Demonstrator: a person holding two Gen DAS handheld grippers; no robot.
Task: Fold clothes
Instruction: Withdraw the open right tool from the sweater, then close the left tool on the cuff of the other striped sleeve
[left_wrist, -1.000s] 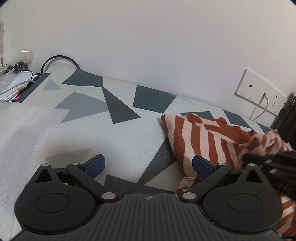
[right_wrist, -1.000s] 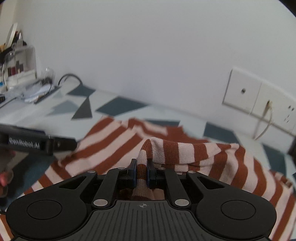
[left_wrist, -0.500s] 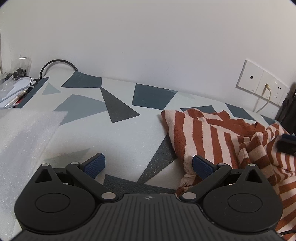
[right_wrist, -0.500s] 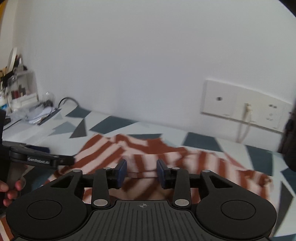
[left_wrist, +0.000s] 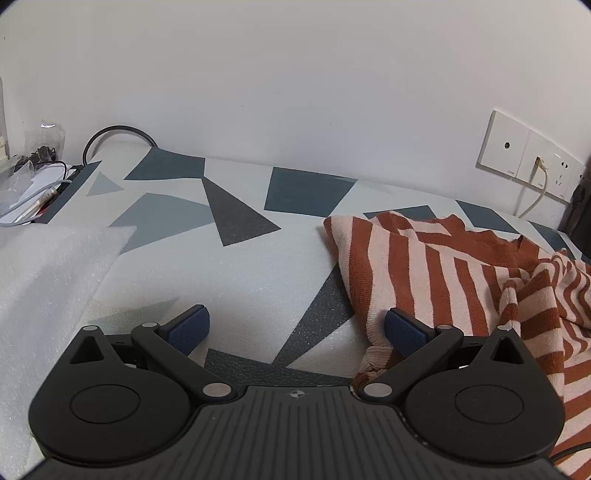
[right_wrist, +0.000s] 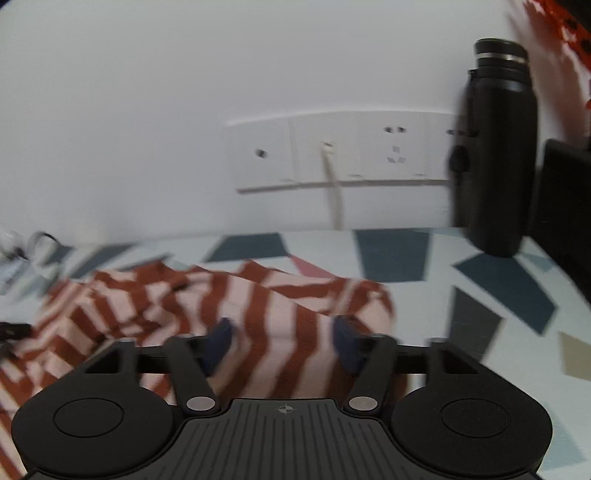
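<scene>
Lying rumpled on a geometric-patterned table cover (left_wrist: 240, 280), a rust-and-pink striped sweater (left_wrist: 436, 269) sits below wall sockets (right_wrist: 332, 151), beside a black bottle (right_wrist: 496, 155). The left gripper (left_wrist: 297, 326) is spread wide beside its edge; the right gripper (right_wrist: 282, 341), blurred, gapes empty above it.

Under my claws the desk (left_wrist: 258, 266) wears a pale cover printed with grey and dark blue triangles and angular patches. A rust-and-cream striped garment (left_wrist: 443, 273) lies crumpled on its right part, one edge spread flat, folds bunched toward the far right. A white foam sheet (left_wrist: 48, 273) covers the near left corner. At the far left end sit papers and cables (left_wrist: 33, 188), too cluttered to sort out. A black bottle (right_wrist: 498, 155) stands upright at the back right, by the wall
</scene>
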